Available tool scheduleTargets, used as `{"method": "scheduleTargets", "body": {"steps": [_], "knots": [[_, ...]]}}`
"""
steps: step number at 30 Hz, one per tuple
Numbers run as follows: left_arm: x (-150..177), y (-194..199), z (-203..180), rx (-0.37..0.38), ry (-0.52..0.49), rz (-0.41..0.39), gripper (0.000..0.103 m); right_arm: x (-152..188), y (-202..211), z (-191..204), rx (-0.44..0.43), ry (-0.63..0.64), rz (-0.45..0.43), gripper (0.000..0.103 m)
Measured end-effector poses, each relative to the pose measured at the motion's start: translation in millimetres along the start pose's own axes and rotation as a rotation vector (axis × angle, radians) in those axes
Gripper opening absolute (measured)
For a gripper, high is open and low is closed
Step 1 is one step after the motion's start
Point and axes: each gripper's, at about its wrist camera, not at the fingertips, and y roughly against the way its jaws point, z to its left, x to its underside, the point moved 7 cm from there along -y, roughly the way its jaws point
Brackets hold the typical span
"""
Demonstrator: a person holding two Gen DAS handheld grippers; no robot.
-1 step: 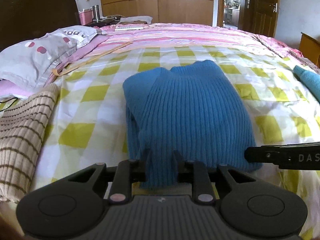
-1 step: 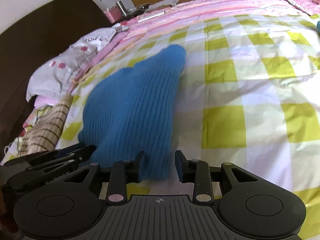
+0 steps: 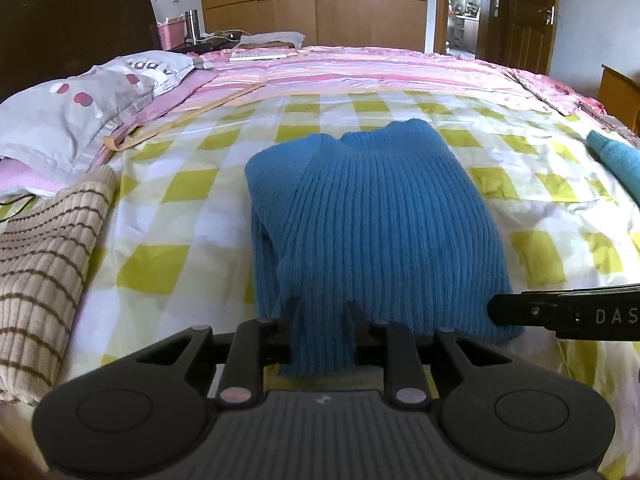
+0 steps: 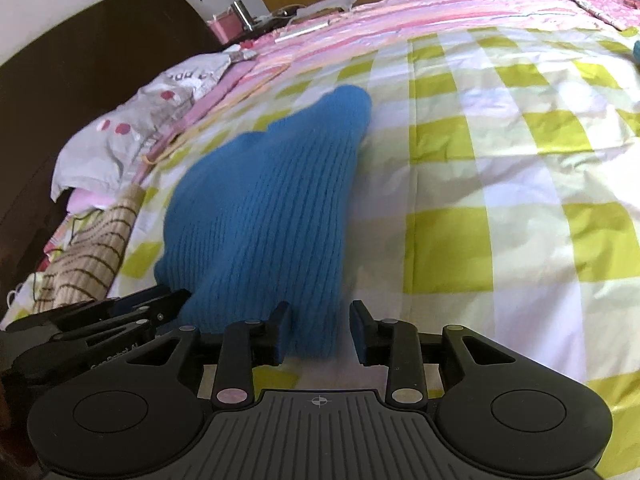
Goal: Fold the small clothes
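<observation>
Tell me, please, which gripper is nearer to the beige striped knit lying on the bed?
The left gripper: the beige striped knit lies just off its left side. The right gripper sits beyond it, at the blue sweater's far corner.

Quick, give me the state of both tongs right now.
Left tongs: closed on the blue sweater hem, jaws have just been opening.
Right tongs: open, jaws have just been opening; the sweater's edge lies loose between them.
</observation>
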Motion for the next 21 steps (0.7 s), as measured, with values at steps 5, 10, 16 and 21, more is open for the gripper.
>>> {"method": "scheduleTargets", "body": {"steps": [5,10,16,21], "knots": [[0.0,1.2,1.9,0.009,0.017,0.0,0.029,0.0,0.5,1.4,0.015,0.009,0.0,0.033],[1.0,2.7,1.7,0.009,0.019,-0.003,0.029,0.3,3.9,6.3,0.036,0.04,-0.01,0.033],[4.0,4.1,2.7,0.014,0.02,-0.004,0.03,3.2,2.2,6.1,0.057,0.052,-0.003,0.035],[4.9,3.5,3.3,0.015,0.017,-0.005,0.03,2.5,5.1,8.7,0.061,0.059,-0.005,0.035]]}}
